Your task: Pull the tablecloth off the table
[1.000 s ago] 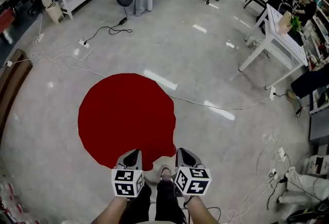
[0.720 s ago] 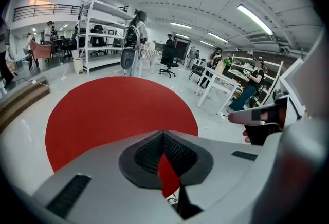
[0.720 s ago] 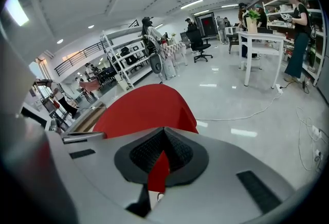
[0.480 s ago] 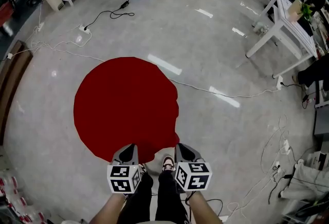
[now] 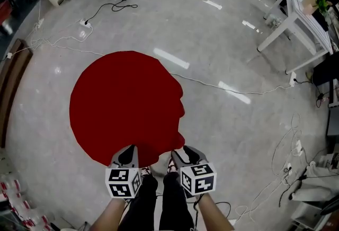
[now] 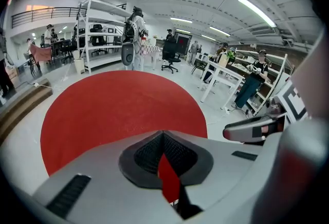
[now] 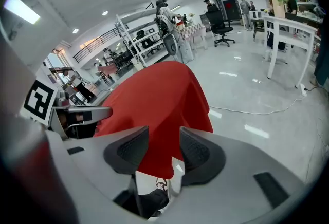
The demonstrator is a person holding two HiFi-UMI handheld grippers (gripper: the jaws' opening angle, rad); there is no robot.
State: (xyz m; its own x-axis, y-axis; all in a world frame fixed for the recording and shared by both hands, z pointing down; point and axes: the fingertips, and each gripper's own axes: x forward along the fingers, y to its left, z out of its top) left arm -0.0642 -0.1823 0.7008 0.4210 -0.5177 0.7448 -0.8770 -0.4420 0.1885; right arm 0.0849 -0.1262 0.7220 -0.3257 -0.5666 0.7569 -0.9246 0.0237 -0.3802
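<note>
Red tablecloth (image 5: pixel 124 103) spreads in a broad round shape over the pale grey floor (image 5: pixel 222 44) in the head view. What lies under it cannot be made out. Its near edge runs in to the two tools at the bottom of the frame. The left hand-held gripper (image 5: pixel 128 154) and the right hand-held gripper (image 5: pixel 185 154) sit side by side, just above the person's dark-trousered legs (image 5: pixel 159 201). A thin cable (image 5: pixel 228 88) crosses the floor to the right of the cloth, and a white counter (image 5: pixel 302 18) stands at the far right.

From the left gripper view, the left hand-held gripper (image 6: pixel 163 162) has its jaws together on a narrow red fold of the tablecloth (image 6: pixel 118 105). The rest of the cloth fans out beyond towards white shelves (image 6: pixel 97 33). The right hand-held gripper (image 6: pixel 257 128) shows at the right.

From the right gripper view, the right hand-held gripper (image 7: pixel 162 153) has just been opening. Its jaws stand partly apart, with the edge of the tablecloth (image 7: pixel 159 110) hanging in the gap and the pads not pressing it. An office chair (image 7: pixel 221 25) and the white counter (image 7: pixel 282 28) stand far off.
</note>
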